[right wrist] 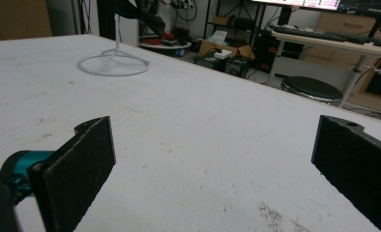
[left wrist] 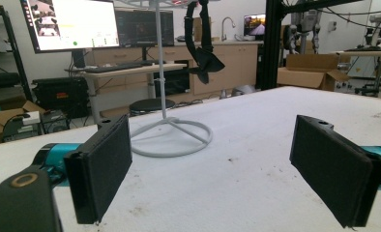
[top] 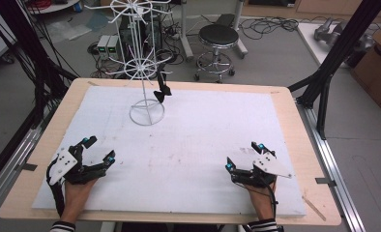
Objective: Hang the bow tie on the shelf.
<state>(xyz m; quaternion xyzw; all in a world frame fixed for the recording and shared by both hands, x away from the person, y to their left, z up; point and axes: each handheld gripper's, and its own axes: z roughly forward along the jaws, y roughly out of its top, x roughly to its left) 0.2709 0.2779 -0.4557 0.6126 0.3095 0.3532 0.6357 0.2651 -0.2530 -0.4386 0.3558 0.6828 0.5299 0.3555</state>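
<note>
A white wire rack stands on a ring base at the table's far left. A black strap-like item hangs from one of its arms. In the left gripper view the rack's post rises ahead with the black item dangling beside it. My left gripper rests open near the front left, nothing between its pads. My right gripper rests open near the front right, its pads wide apart over bare white board. The rack's base lies far off in the right gripper view.
A white board covers the wooden table. A black stool stands beyond the far edge. Black frame posts rise at the right and left. A cardboard box sits on the floor at far right.
</note>
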